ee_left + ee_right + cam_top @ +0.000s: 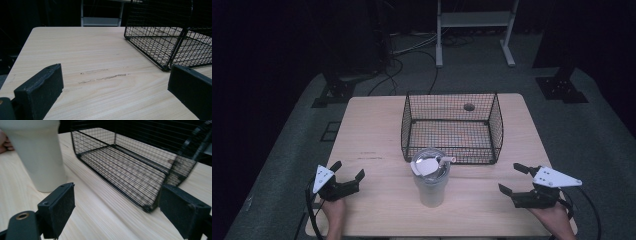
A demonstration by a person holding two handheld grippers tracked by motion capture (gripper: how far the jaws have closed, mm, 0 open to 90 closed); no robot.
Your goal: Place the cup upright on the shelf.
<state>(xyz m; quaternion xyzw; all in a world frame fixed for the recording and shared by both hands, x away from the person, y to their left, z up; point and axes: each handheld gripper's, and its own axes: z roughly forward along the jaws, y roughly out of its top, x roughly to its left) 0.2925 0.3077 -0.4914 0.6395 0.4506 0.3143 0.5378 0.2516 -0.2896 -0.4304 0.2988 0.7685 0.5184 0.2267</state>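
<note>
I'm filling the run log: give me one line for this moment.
left gripper: open, empty | right gripper: open, empty | tumbler: upright, lidded, before basket | wire basket: empty | table

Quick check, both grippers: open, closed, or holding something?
Left gripper: open, holding nothing.
Right gripper: open, holding nothing; the cup stands untouched on the table.

High view looks down; gripper views share the basket (160, 40)
</note>
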